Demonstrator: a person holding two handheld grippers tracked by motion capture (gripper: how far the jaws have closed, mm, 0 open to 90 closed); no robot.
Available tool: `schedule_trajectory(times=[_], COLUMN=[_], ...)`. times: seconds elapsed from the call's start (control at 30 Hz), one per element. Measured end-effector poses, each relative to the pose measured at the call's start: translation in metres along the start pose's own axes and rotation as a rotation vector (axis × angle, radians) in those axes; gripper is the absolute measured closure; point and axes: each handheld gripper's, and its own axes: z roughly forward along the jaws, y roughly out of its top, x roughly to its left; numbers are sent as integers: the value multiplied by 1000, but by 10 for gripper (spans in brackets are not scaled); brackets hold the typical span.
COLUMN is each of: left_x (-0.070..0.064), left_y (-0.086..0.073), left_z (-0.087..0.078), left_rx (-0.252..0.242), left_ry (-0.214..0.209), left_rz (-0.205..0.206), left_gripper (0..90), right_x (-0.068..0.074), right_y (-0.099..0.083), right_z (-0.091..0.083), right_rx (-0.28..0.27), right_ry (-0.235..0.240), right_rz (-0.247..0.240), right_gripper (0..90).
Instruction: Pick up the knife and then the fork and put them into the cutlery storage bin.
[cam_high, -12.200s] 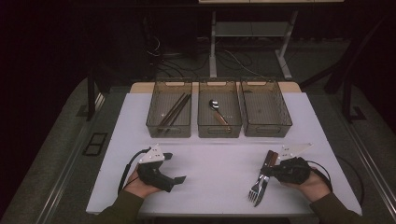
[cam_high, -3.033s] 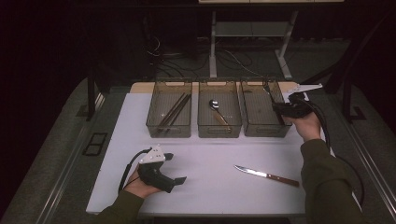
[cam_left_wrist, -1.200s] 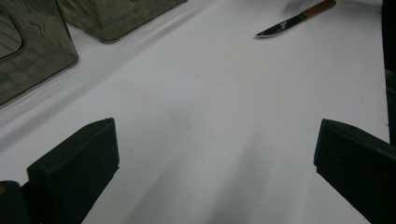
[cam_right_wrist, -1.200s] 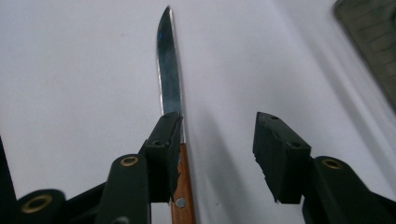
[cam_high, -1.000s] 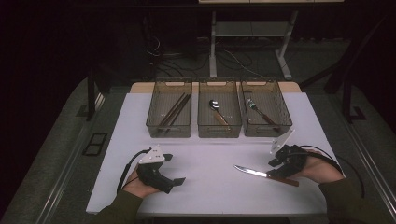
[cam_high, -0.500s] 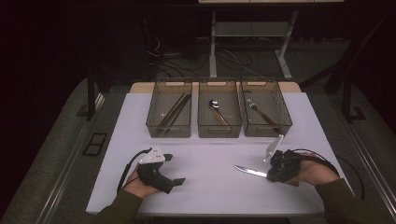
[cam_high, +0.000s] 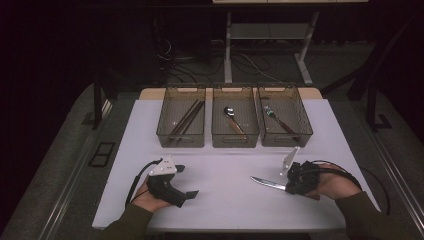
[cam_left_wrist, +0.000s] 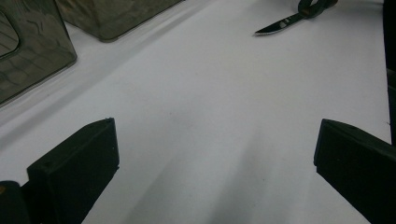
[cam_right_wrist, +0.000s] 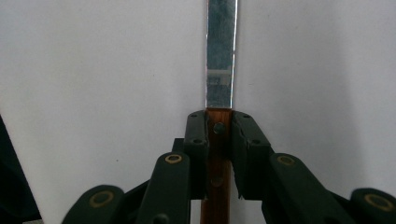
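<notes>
High view, table: I see a white table (cam_high: 225, 200) with three smoked bins across the upper middle of the frame.
High view, bins: left bin (cam_high: 181, 120) holds chopsticks (cam_high: 187, 117); middle bin (cam_high: 234, 120) a spoon (cam_high: 231, 116); right bin (cam_high: 284, 117) a fork (cam_high: 277, 119).
High view, knife: the knife (cam_high: 265, 183) lies low on the table at lower right, blade tip toward frame left, handle end inside the right gripper (cam_high: 292, 186).
High view, left gripper: the left gripper (cam_high: 181, 187) sits at lower left on the table, well apart from the knife.
Left gripper view, jaws: spread wide, nothing between them, bare table beneath.
Left gripper view, knife: the serrated blade (cam_left_wrist: 280, 23) shows at upper right of the frame, far off.
Right gripper view, grip: the right gripper (cam_right_wrist: 218, 135) is closed onto the knife's brown wooden handle (cam_right_wrist: 217, 158); both pads press its sides.
Right gripper view, axis: the blade (cam_right_wrist: 220, 51) runs straight up the frame, in line with the jaws; long axis and gripper axis coincide.
Judgement, key relation: the right hand owns the knife; the bins lie up-frame of it in the high view, and the blade lies crosswise to their length, so I expect a lift and a turn toward a bin. Which bin I cannot tell.
</notes>
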Motion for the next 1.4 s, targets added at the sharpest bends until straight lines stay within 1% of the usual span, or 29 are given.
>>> schedule_trajectory(times=[0.17, 0.2, 0.23, 0.4, 0.63, 0.67, 0.83, 0.93, 0.97, 1.1, 1.13, 1.17, 1.23, 1.4], left_x=[0, 0, 0, 0, 0, 0, 0, 0, 0, 0, 0, 0, 0, 0], left_y=[0, 0, 0, 0, 0, 0, 0, 0, 0, 0, 0, 0, 0, 0], left_z=[0, 0, 0, 0, 0, 0, 0, 0, 0, 0, 0, 0, 0, 0], left_rx=[-1, -1, 0, -1, 0, 0, 0, -1, -2, -3, -3, -3, -4, -6], left_ry=[0, 0, 0, 0, 0, 1, 0, 0, 0, 0, 0, 0, -1, -1], left_rz=[-1, 0, 0, 0, 0, 0, 0, 0, 0, 2, 2, 2, 1, -1], left_gripper=[0, 0, 0, 0, 0, 0, 0, 0, 0, 0, 0, 0, 0, 0], right_x=[-2, -3, -4, -7, -14, -15, -20, -23, -23, -27, -28, -29, -30, -36], right_y=[-2, -2, -2, -4, -10, -11, -14, -17, -17, -22, -23, -24, -26, -32], right_z=[0, -1, -1, -3, -8, -9, -14, -17, -18, -21, -22, -23, -26, -34], right_rx=[-20, -29, -32, -68, -134, -142, -196, -232, -248, -287, -297, -310, -332, -409], right_ry=[13, 24, 20, 12, -1, -9, -18, -19, -12, -24, -23, -33, -38, -59], right_rz=[12, 20, 17, 35, 82, 87, 118, 143, 158, 183, 196, 198, 223, 272], right_gripper=[772, 771, 771, 772, 772, 772, 772, 772, 772, 772, 773, 773, 773, 772])
